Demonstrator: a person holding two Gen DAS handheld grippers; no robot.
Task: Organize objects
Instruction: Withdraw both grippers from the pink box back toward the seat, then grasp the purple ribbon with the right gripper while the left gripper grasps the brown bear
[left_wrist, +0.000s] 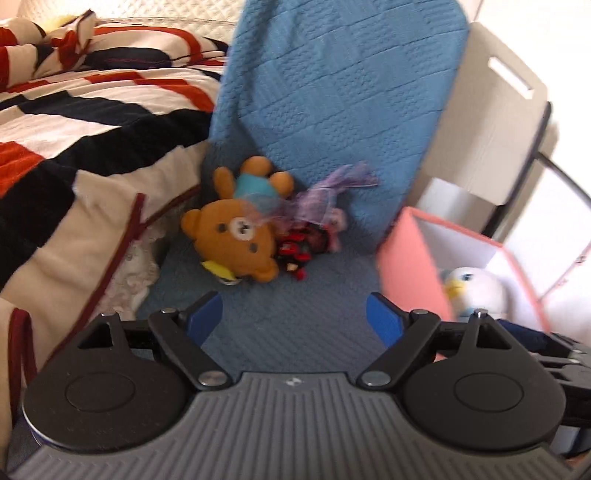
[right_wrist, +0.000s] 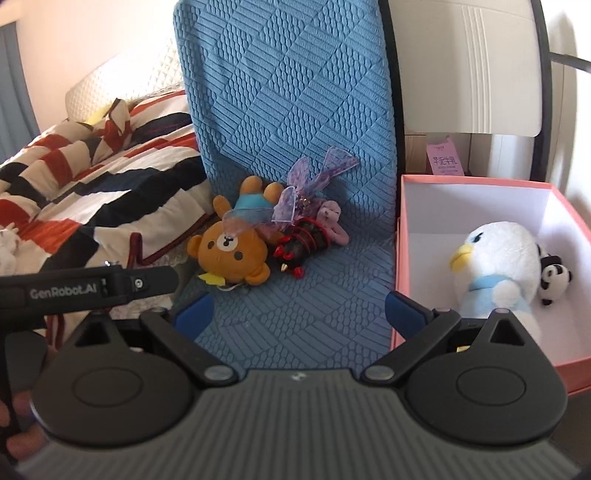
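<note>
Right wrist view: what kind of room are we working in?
Likely a bedroom: a bed with a striped quilt, a blue-covered chair holding plush toys, and a pink storage box beside it.

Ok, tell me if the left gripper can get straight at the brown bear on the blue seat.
Probably yes. The left gripper is open and empty, with bare blue cushion between it and the brown bear. The purple ribbon drapes over the bear's body, not its head.

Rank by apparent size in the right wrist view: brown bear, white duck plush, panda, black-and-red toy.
1. white duck plush, though it sits nearer the camera than the chair toys
2. brown bear
3. black-and-red toy
4. panda

Toy versus panda is close; the duck partly hides the panda, so that order is unsure.
</note>
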